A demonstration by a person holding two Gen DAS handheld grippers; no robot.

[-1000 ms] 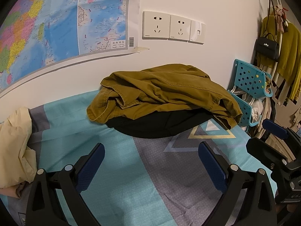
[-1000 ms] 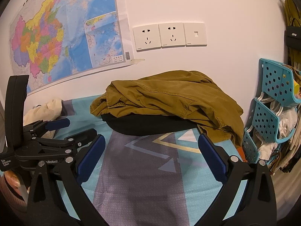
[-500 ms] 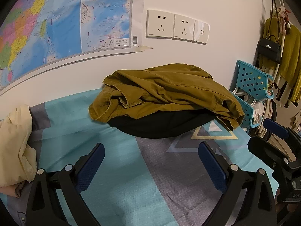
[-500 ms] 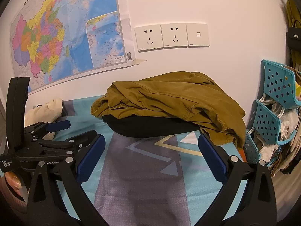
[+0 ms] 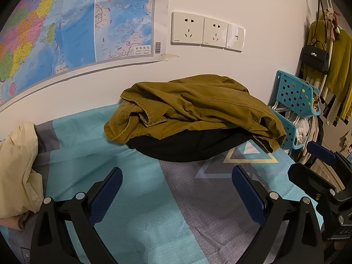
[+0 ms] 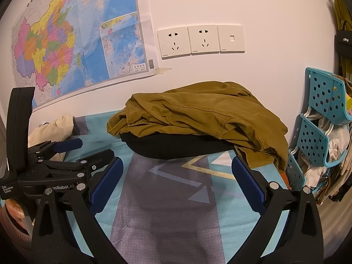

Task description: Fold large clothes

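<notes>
crumpled olive-brown cotton jacket (image 5: 193,110) at 12 o'clock | soft, floppy, likely heavy | grip hem corners | both jaws wide, empty

Two handheld grippers, black frames with blue pads

Left gripper (image 5: 176,192): matte black angular arms, textured dark-blue fingertip pads (image 5: 105,194), round silver screw heads at the joints. Right gripper (image 6: 177,182): same build and blue pads (image 6: 248,186). In the right view, the left unit's body bears white lettering, "Data Acquisition System" and "nRobot.AI"; skin shows beneath it.
</notes>
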